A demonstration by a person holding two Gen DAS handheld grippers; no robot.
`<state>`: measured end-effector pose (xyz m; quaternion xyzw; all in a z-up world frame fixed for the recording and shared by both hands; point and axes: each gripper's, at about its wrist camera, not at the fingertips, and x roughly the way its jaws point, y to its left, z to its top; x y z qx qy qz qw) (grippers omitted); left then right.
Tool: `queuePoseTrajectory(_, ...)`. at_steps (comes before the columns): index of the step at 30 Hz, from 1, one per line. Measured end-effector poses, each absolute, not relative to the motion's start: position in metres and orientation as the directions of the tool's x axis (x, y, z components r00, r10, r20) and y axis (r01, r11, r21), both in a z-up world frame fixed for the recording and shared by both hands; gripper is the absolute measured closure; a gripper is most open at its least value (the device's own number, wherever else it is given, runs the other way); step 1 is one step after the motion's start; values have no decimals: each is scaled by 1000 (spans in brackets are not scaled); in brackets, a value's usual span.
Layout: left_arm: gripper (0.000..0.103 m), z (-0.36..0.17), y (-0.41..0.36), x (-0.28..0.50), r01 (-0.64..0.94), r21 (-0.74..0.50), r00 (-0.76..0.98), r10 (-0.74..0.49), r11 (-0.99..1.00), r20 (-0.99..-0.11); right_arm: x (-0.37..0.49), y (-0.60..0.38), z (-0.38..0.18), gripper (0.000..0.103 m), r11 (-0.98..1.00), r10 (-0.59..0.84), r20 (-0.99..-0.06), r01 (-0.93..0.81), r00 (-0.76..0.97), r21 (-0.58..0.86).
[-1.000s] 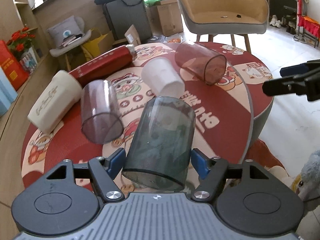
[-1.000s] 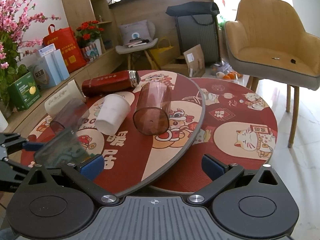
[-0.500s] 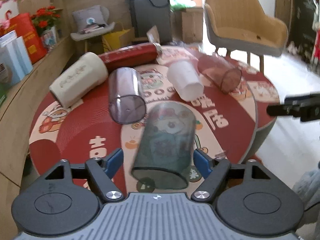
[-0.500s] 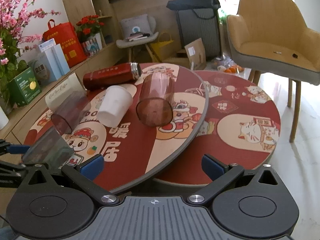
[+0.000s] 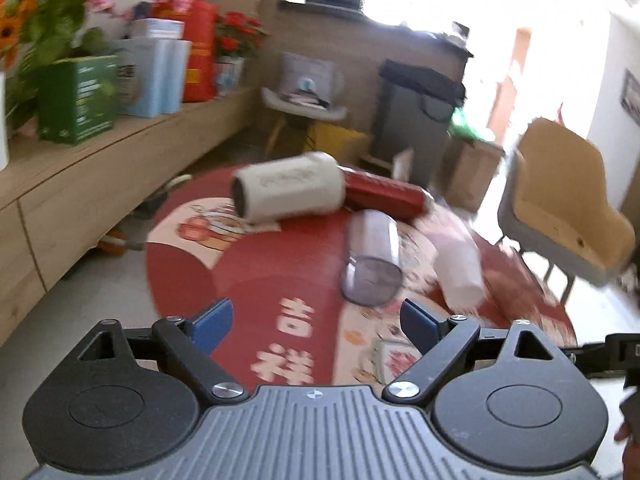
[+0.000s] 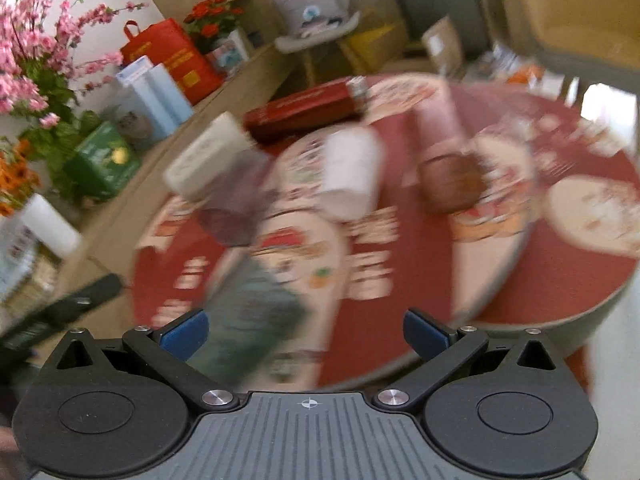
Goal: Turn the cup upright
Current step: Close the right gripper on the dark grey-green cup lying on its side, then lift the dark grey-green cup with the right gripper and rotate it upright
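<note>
Smoky-green clear plastic, the cup (image 6: 248, 320) sits blurred near the tabletop's (image 6: 560, 280) front edge just ahead of the right gripper (image 6: 306, 330), looking light, stiff and slippery, best pinched across its wall; both grippers' fingers are spread, the left gripper (image 5: 316, 318) holding nothing.
</note>
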<state>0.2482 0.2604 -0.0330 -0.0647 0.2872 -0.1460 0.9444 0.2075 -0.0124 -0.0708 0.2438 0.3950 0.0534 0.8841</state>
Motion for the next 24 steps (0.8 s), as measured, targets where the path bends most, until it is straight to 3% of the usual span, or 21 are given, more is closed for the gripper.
queuePoseTrajectory(4, 11, -40, 284, 257, 179, -272, 808, -299, 946, -508, 229, 5, -75, 1, 825, 335, -711, 172, 618, 538)
queuePoseTrajectory(6, 11, -42, 293, 262, 151, -293, 804, -289, 944, -519, 237, 11, -79, 6, 804, 344, -727, 214, 594, 555)
queuePoseTrajectory(8, 11, -39, 303, 261, 126, -318, 807, -284, 940, -518, 244, 16, -86, 28, 801, 323, -761, 266, 563, 537)
queuePoseTrajectory(10, 11, -37, 310, 260, 121, -339, 813, -289, 933, -506, 247, 19, -93, 37, 783, 330, -769, 297, 548, 547)
queuePoseTrajectory(24, 8, -43, 320, 253, 98, -325, 805, -267, 941, -530, 241, 31, -77, 38, 834, 277, -757, 244, 592, 495)
